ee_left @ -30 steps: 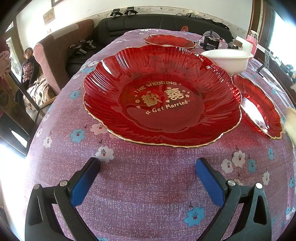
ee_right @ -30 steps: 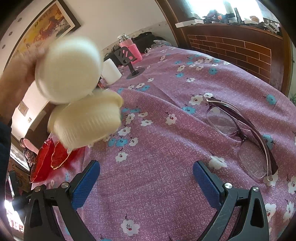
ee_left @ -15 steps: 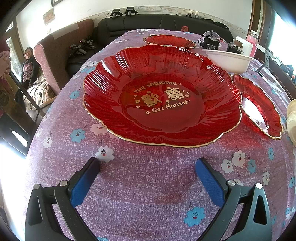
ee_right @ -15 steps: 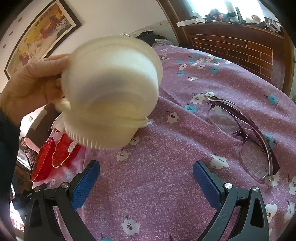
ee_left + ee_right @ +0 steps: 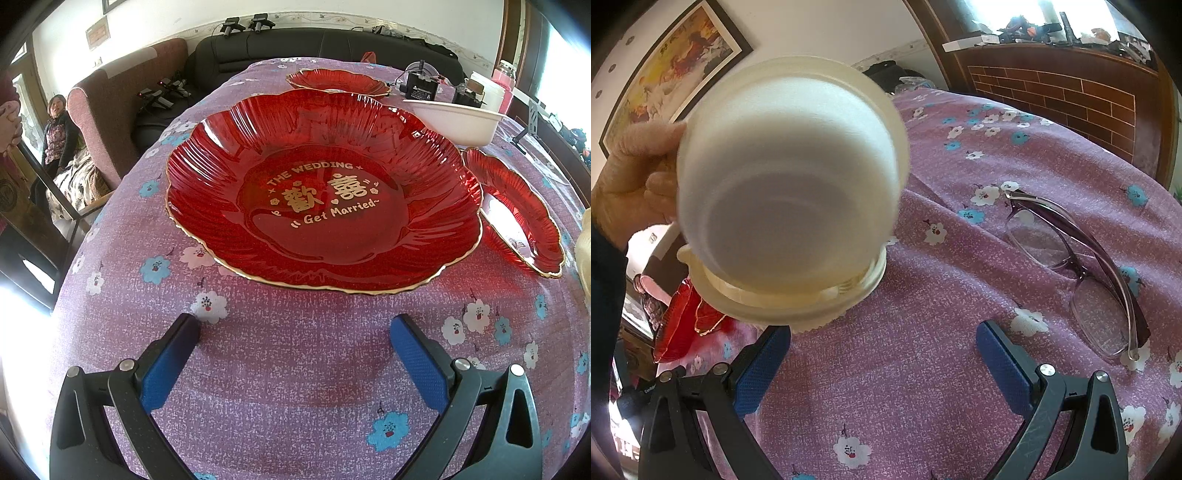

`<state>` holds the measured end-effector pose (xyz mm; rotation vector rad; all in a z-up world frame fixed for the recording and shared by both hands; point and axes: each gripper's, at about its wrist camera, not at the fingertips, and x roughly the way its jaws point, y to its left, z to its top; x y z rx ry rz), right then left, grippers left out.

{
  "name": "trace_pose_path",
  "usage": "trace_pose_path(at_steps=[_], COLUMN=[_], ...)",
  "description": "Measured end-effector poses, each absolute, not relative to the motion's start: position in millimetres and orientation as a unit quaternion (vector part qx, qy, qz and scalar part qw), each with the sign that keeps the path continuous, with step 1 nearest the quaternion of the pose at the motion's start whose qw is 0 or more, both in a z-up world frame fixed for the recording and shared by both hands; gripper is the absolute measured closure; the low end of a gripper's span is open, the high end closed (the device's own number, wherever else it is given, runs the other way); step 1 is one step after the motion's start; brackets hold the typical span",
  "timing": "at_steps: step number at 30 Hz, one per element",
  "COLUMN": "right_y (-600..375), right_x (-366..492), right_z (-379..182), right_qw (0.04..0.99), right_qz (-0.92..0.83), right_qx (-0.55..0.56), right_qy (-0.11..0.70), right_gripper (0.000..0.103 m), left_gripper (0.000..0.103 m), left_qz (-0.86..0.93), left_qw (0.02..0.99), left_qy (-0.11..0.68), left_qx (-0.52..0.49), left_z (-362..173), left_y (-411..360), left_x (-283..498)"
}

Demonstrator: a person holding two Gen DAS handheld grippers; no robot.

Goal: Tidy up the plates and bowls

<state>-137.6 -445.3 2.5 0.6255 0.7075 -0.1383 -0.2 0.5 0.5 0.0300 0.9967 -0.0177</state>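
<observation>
Staging bowls: a bare hand [image 5: 631, 192] holds stacked white bowls [image 5: 786, 192] at frame left, above the right hand-held gripper [image 5: 882, 369], jaws wide, empty. Left hand-held gripper [image 5: 295, 354] gapes empty before the big red plate [image 5: 321, 192] at center. Next probably needs gripping the bowl rim.

A purple flowered tablecloth [image 5: 295, 387] covers the table in a bright room. Behind it stand a black sofa [image 5: 325, 44] and a reddish armchair [image 5: 122, 92] against white walls; a framed painting [image 5: 676, 70] hangs high (daylight pours in at the windows).
</observation>
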Motion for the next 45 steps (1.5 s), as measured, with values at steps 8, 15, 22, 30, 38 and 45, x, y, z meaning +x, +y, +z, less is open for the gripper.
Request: trace_pose_path(at_steps=[8, 15, 22, 30, 38, 45], right_y=[-444.9, -446.0, -446.5, -448.0, -446.4, -437.3], right_x=[-138.1, -137.5, -136.3, -137.7, -149.1, -171.8], right_z=[2.4, 0.6, 0.5, -0.2, 9.3, 26.6], right_qw=[0.888, 0.887, 0.885, 0.886, 0.902, 0.911], right_qz=[-0.065, -0.066, -0.066, -0.067, -0.074, -0.095], right_qx=[0.301, 0.303, 0.303, 0.301, 0.291, 0.287], right_qy=[0.340, 0.344, 0.347, 0.347, 0.311, 0.279], right_gripper=[0.001, 0.001, 0.001, 0.001, 0.001, 0.002], left_gripper=[0.000, 0.000, 0.000, 0.000, 0.000, 0.000], left_qz=[-0.008, -0.009, -0.009, -0.009, -0.009, -0.008], left_qw=[0.878, 0.878, 0.878, 0.878, 0.878, 0.878], left_qy=[0.478, 0.478, 0.478, 0.478, 0.478, 0.478], left_qx=[0.014, 0.014, 0.014, 0.014, 0.014, 0.014], left_z=[0.5, 0.4, 0.5, 0.5, 0.5, 0.5], left_y=[0.5, 0.5, 0.5, 0.5, 0.5, 0.5], left_x=[-0.2, -0.2, -0.3, -0.2, -0.3, -0.3])
